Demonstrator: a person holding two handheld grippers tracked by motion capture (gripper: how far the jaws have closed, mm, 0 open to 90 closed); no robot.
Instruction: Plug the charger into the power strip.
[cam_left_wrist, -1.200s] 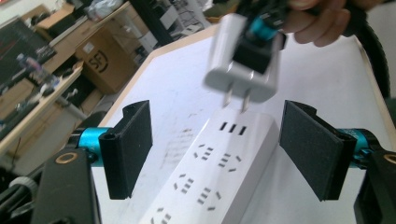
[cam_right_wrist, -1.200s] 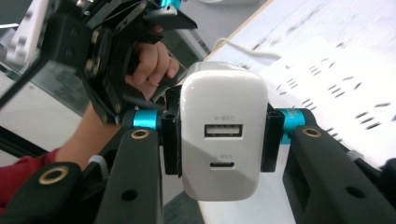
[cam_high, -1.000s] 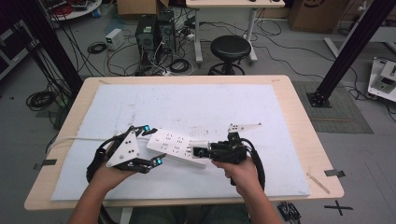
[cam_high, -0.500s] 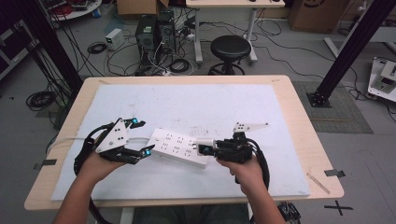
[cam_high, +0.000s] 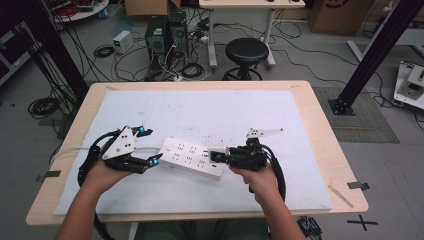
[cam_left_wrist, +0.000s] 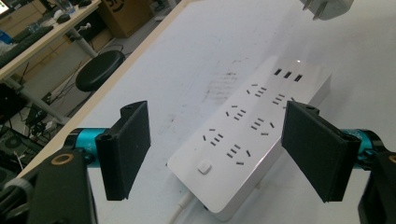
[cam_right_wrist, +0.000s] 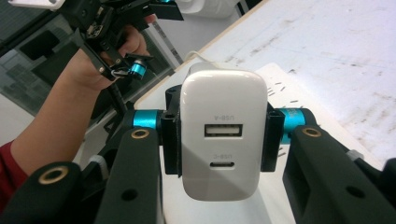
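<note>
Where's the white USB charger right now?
The USB charger is clamped in the right gripper, held at the right end of the power strip, near the table's front edge.

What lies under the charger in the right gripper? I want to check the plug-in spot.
In the right gripper view the charger hangs over the power strip, which lies on the white mat. The charger's body hides its prongs and the sockets directly below.

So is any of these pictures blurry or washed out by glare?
High view: soft all over, evenly lit. Left gripper view: the power strip is sharp, with a pale sheen on the mat behind it. Right gripper view: the white charger is crisp; the other hand looks slightly soft.
</note>
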